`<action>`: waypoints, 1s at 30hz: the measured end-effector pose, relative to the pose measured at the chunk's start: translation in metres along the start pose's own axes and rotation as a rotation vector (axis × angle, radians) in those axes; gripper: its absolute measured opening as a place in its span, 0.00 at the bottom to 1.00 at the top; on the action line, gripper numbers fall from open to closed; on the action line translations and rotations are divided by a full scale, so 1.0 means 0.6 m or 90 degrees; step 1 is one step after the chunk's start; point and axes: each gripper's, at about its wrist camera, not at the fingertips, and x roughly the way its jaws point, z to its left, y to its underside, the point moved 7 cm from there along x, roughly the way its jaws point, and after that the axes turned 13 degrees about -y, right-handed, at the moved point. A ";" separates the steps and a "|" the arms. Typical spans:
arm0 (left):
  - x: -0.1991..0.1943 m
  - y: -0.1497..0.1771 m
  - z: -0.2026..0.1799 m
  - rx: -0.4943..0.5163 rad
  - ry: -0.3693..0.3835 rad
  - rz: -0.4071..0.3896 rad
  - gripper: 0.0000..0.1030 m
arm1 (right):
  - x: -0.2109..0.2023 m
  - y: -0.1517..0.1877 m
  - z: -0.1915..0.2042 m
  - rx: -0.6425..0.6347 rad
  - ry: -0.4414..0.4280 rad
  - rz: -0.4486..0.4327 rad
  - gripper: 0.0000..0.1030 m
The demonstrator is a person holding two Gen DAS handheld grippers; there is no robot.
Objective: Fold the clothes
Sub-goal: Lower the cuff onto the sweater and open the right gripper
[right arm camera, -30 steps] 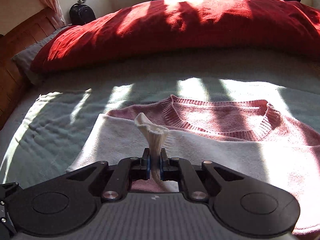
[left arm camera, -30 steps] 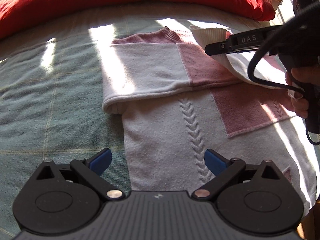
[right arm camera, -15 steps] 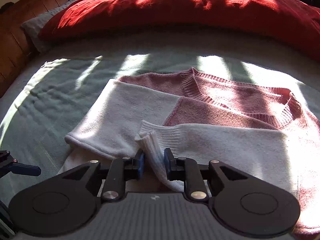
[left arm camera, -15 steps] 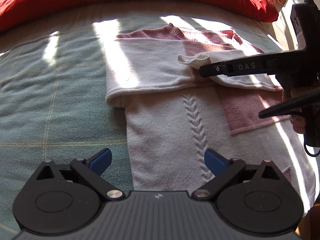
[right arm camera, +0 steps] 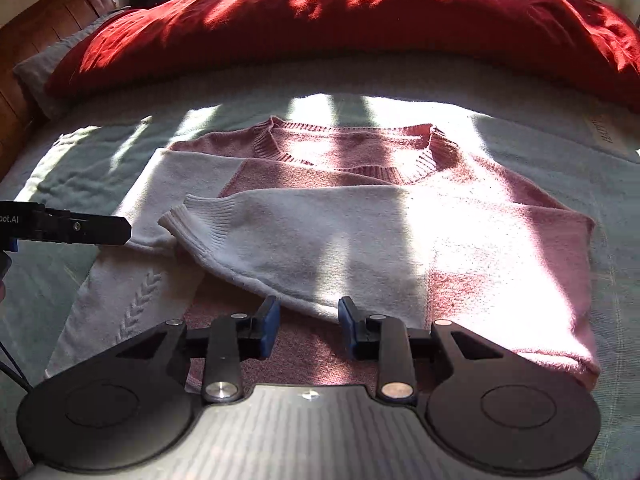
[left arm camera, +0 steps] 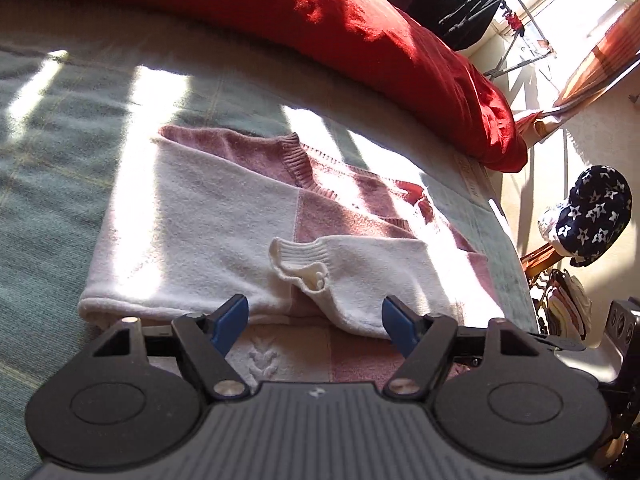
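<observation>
The pink-and-white sweater (right arm camera: 360, 240) is lying flat on the green bedspread (right arm camera: 80, 168), neckline pointing to twelve o'clock toward the red duvet (right arm camera: 340, 16); both sleeves are lying crossed over the chest, the right sleeve (right arm camera: 304, 236) resting on top with its ribbed cuff (left arm camera: 298, 260) pointing to nine o'clock, which is keeping the garment narrow for a further fold; the right gripper (right arm camera: 308, 326) is hovering at six o'clock, jaws parted and holding nothing; the left gripper (left arm camera: 316, 322) is hanging wide and empty just short of the cuff, likely leaving the cloth settled.
</observation>
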 end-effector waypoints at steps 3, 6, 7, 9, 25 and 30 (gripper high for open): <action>0.042 -0.006 -0.015 -0.028 0.008 0.015 0.64 | -0.017 0.006 -0.019 0.016 0.003 -0.015 0.35; 0.084 -0.007 -0.016 -0.038 -0.015 0.036 0.60 | -0.033 0.012 -0.037 0.023 0.008 -0.025 0.35; 0.094 -0.008 -0.017 -0.040 -0.013 0.041 0.60 | -0.038 0.015 -0.044 0.028 0.009 -0.027 0.35; 0.104 -0.011 -0.022 -0.036 -0.008 0.039 0.59 | -0.048 0.022 -0.057 0.038 0.010 -0.031 0.35; 0.051 -0.100 -0.074 0.087 -0.085 -0.091 0.12 | -0.123 0.087 -0.180 0.130 0.139 -0.037 0.45; 0.047 -0.084 -0.109 0.112 -0.060 -0.089 0.14 | -0.120 0.096 -0.241 0.288 0.048 -0.126 0.49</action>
